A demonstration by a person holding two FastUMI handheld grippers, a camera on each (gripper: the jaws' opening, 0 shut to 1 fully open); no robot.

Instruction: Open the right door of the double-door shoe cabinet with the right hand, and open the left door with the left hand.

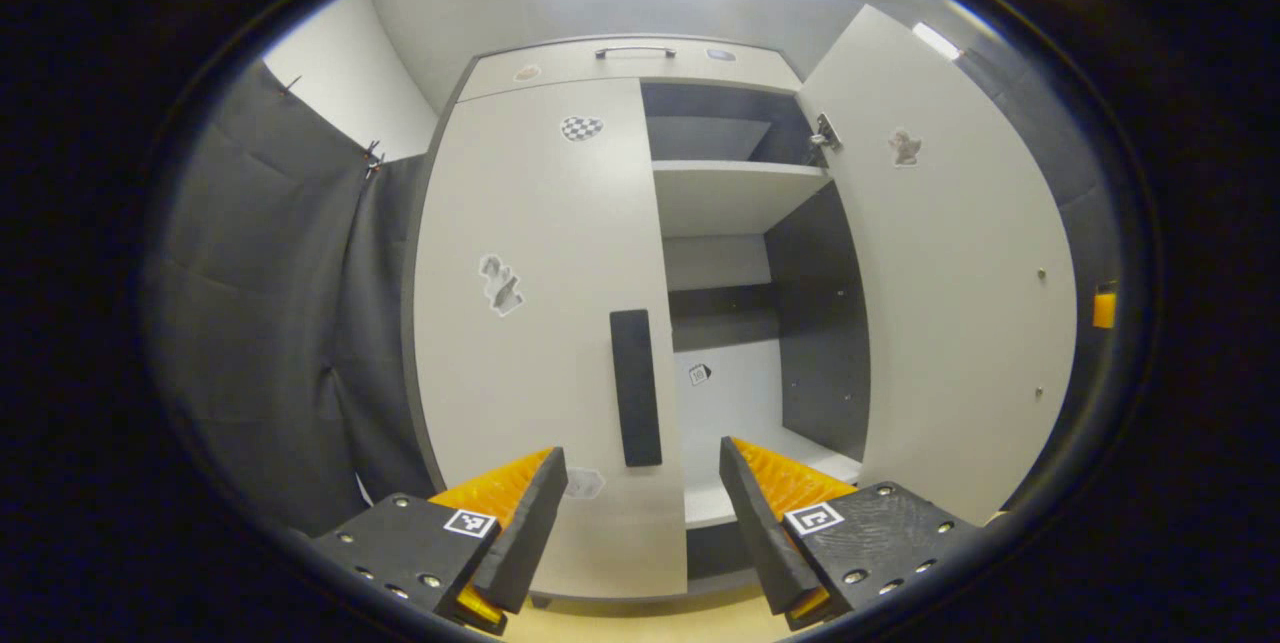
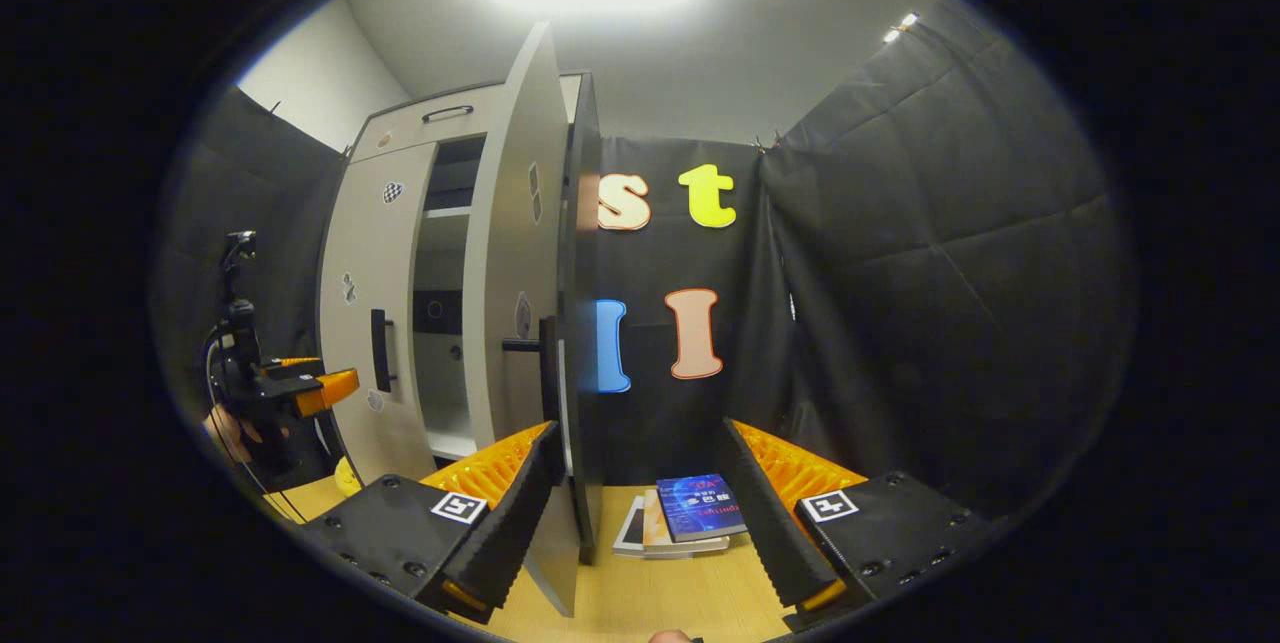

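Left gripper view faces the closed left door [image 1: 540,323], its handle [image 1: 636,388] ahead of the left gripper's [image 1: 643,493] wide-spread, empty fingers. Right gripper view shows the swung-out right door [image 2: 520,253] edge-on beside the right gripper [image 2: 635,493], equally agape and empty, with books [image 2: 690,513] on the floor [image 2: 650,603].

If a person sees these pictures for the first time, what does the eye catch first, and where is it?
First comes the tall pale double-door shoe cabinet: its right door stands swung wide, baring pale shelves, while its left door is shut. The left door's dark vertical bar handle sits just ahead of the open left gripper. In the right gripper view, books lie on the wooden floor.
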